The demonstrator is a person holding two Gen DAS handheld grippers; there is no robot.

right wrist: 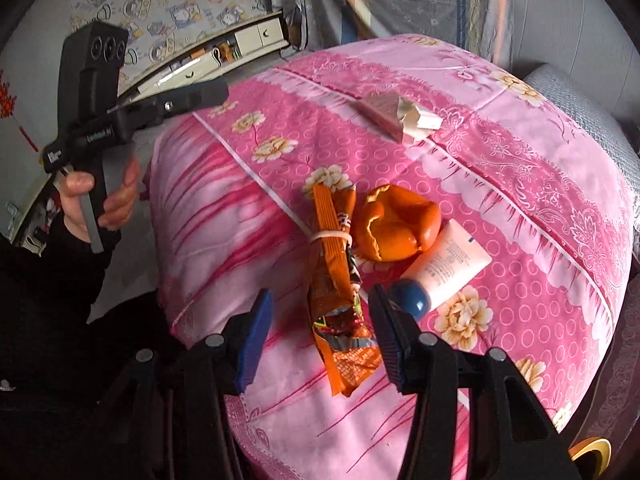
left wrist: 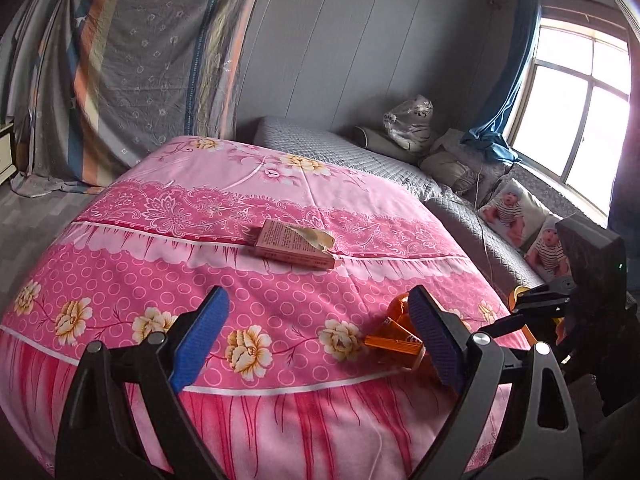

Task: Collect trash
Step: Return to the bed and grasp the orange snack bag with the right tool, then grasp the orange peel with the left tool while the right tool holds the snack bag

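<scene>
Hovering steeply over the snack wrapper [right wrist: 340,300], right gripper [right wrist: 316,336] fingers apart; left gripper [left wrist: 316,344] gaping wide.

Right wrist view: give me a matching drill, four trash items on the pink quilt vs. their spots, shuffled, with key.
Items:
1. pink box
2. orange peel
3. white tube
4. orange wrapper

Places:
A. between the right hand-held gripper's open fingers
B. far end of the quilt, torn open
C. blue cap beside the right finger
D. between wrapper and tube

Pairs: 1-B, 2-D, 3-C, 4-A
</scene>
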